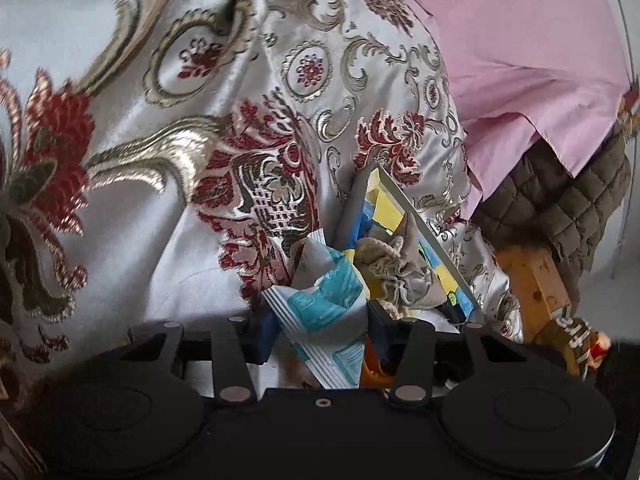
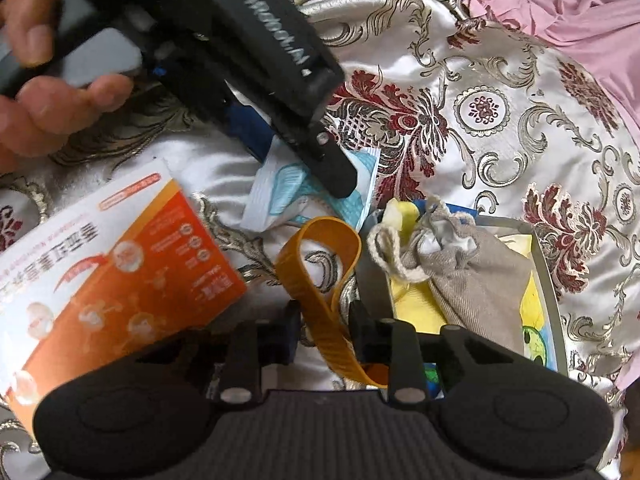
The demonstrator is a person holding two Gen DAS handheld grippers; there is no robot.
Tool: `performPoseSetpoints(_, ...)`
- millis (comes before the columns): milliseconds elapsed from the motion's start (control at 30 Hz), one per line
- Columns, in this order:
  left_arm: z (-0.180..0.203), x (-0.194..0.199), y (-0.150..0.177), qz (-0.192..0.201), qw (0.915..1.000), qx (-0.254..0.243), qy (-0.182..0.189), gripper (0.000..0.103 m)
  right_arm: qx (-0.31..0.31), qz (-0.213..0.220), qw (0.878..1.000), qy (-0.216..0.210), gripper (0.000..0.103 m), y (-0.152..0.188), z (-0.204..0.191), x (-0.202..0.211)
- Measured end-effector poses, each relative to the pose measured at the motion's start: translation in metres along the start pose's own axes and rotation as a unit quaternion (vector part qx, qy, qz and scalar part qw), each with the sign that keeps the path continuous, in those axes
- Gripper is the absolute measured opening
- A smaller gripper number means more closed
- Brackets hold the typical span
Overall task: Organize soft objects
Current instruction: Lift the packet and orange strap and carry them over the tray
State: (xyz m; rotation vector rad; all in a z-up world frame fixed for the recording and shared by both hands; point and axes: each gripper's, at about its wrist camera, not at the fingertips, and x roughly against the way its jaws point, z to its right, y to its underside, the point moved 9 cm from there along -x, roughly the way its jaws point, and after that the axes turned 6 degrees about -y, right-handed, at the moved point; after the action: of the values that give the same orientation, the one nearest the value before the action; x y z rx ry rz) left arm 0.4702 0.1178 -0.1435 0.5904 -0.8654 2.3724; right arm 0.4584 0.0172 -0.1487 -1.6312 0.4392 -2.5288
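Right wrist view showed the right gripper [image 2: 324, 334] narrow, with the orange strap [image 2: 320, 280] running between its fingers. Whether the pads were pressing it I could not tell. The strap ran long-ways up and away from the gripper, then curled into a loop at its far end. That loop lay between the blue-and-white packet [image 2: 280, 200] and the tan bag [image 2: 460, 268], which sat in the box [image 2: 548, 276] just to the right.

Left wrist view showed the left gripper [image 1: 320, 320] about half open and closed on the packet [image 1: 328, 308], with its blue pads touching both sides.

So the right hand was the one nearer the strap. I think the box lay to its right, so the strap would have to go sideways that way.
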Motion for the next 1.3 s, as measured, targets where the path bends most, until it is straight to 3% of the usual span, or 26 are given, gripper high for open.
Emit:
performPoseSetpoints(133, 0.005, 0.004, -0.002, 0.011, 0.9997, -0.021, -0.003, 0.048, 0.005, -0.001, 1.000, -0.002, 0.016, -0.001, -0.003, 0.000)
performPoseSetpoints(300, 0.008, 0.013, -0.009, 0.032, 0.9992, -0.025, 0.001, 0.048, -0.042, 0.054, 0.995, 0.073, 0.006, 0.016, -0.014, 0.020)
performPoseSetpoints(500, 0.023, 0.017, -0.004, 0.044, 0.9973, -0.058, 0.003, 0.048, -0.139, 0.125, 0.968, 0.167, 0.006, 0.043, -0.026, 0.070)
performPoseSetpoints(767, 0.052, 0.035, 0.008, 0.074, 0.9892, -0.126, 0.005, 0.048, -0.189, 0.177, 0.943, 0.211, 0.006, 0.060, 0.003, 0.101)
performPoseSetpoints(867, 0.071, 0.047, 0.001, 0.106, 0.9836, -0.145, 0.013, 0.048, -0.218, 0.196, 0.928, 0.230, 0.006, 0.066, 0.028, 0.112)
performPoseSetpoints(967, 0.090, 0.046, -0.008, 0.112, 0.9856, -0.123, 0.029, 0.048, -0.277, 0.218, 0.908, 0.227, 0.006, 0.079, 0.056, 0.122)
performPoseSetpoints(1133, 0.141, 0.010, -0.017, 0.113, 0.9797, -0.162, 0.033, 0.048, -0.380, 0.241, 0.868, 0.212, 0.006, 0.117, 0.102, 0.128)
performPoseSetpoints(1300, 0.182, -0.035, -0.007, 0.083, 0.9759, -0.200, 0.032, 0.048, -0.443, 0.235, 0.839, 0.213, 0.006, 0.153, 0.125, 0.117)
